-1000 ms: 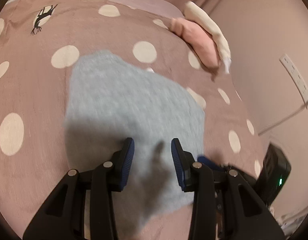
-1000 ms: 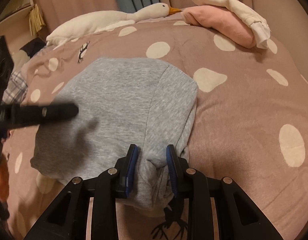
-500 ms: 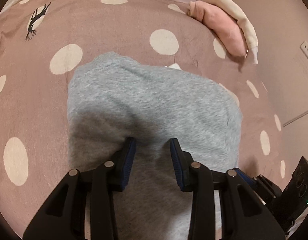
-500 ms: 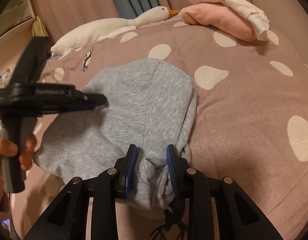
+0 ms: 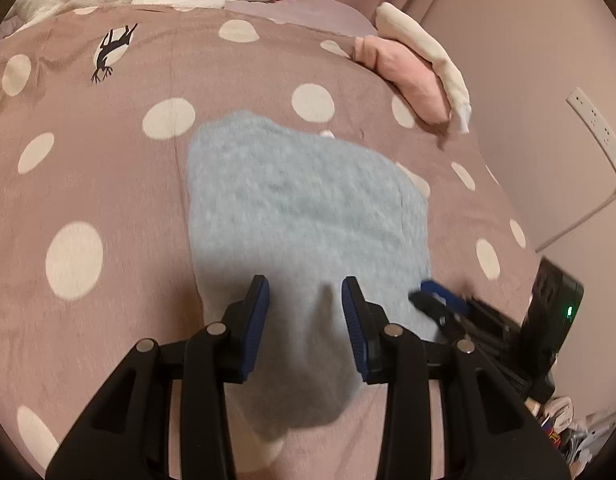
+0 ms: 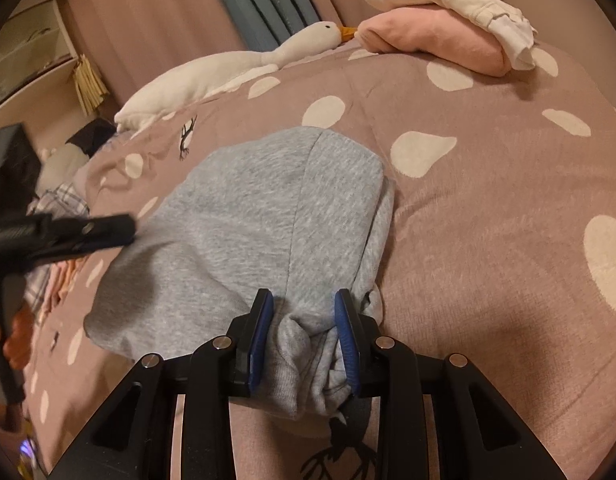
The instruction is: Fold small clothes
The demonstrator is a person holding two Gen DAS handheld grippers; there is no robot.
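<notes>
Grey sweatshirt [image 6: 268, 224] lying folded on my polka-dot bed [image 6: 487, 208].
My right gripper [image 6: 304, 336] fingers pinch its bunched near edge; my left gripper [image 5: 304, 312] fingers hover apart above it.

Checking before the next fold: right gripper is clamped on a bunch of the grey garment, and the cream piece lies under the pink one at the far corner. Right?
Not quite. The cream piece lies on top of the pink one, as the right wrist view shows. The right gripper does clamp the grey garment.
</notes>
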